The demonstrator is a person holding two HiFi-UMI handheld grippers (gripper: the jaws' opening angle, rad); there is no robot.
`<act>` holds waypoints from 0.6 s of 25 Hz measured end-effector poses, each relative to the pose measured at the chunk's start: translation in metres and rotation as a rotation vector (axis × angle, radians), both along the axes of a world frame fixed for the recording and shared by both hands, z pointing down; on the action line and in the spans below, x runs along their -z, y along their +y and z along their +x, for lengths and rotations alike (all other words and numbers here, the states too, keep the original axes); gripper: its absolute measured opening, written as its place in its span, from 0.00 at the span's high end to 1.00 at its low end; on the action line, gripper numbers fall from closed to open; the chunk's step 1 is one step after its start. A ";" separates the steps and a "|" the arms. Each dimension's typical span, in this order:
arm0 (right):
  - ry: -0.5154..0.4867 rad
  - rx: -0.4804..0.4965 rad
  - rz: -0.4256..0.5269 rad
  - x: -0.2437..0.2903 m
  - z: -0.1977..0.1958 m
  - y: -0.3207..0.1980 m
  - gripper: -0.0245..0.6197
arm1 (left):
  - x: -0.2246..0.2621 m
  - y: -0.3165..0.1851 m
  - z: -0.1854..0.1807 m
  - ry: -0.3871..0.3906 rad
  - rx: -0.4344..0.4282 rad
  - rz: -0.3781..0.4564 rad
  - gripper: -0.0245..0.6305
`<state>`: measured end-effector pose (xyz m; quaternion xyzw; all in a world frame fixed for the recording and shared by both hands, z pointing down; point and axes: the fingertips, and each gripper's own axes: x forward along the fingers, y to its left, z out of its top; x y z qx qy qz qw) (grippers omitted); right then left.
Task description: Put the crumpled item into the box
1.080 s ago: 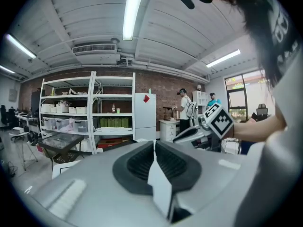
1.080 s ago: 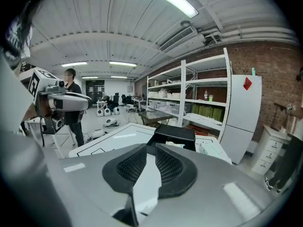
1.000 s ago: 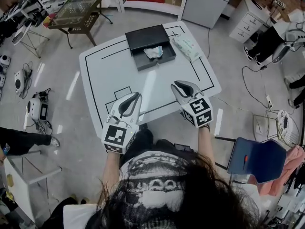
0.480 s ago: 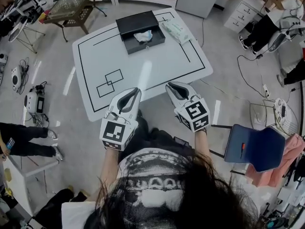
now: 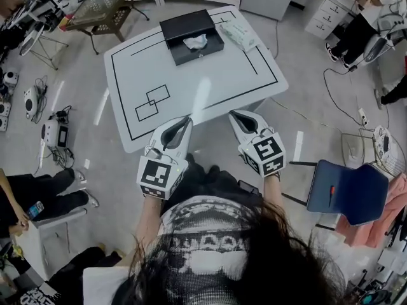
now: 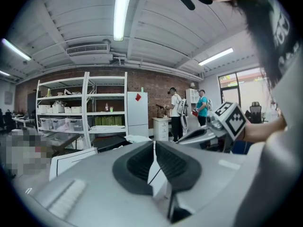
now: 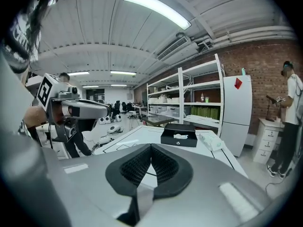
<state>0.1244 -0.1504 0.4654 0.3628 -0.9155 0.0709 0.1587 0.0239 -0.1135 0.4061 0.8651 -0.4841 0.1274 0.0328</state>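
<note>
A crumpled white item [image 5: 194,42] lies inside the open black box [image 5: 180,28] at the far side of the white table [image 5: 191,75]. In the right gripper view the box [image 7: 179,136] shows far ahead with the crumpled item [image 7: 179,136] in it. My left gripper [image 5: 185,121] and right gripper [image 5: 234,115] hang side by side at the table's near edge, far from the box. Both are shut with nothing between the jaws. The left gripper [image 6: 154,143] and right gripper [image 7: 150,148] show their pads pressed together.
A pack of wipes [image 5: 237,35] lies right of the box. Black lines mark the tabletop. A blue chair [image 5: 346,192] stands to my right, a small side table [image 5: 98,8] at far left. Cables and devices litter the floor [image 5: 38,126]. People stand by the shelves [image 6: 177,110].
Both grippers drew back from over the table to its near edge, still shut. The table and box look farther from me, and the view has shifted slightly.
</note>
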 end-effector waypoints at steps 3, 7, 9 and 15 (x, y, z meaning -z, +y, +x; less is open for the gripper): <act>0.000 -0.027 -0.001 0.000 0.003 0.002 0.96 | 0.002 0.000 -0.004 -0.004 -0.008 0.001 0.96; -0.002 -0.083 0.005 0.005 0.007 -0.002 0.96 | 0.005 -0.003 -0.013 -0.001 -0.021 0.002 0.96; -0.009 -0.105 0.015 0.010 0.004 -0.005 0.96 | 0.005 -0.005 -0.022 -0.001 -0.023 0.001 0.96; -0.003 -0.147 0.030 0.018 -0.006 -0.012 0.96 | 0.009 -0.013 -0.048 0.006 -0.020 0.012 0.96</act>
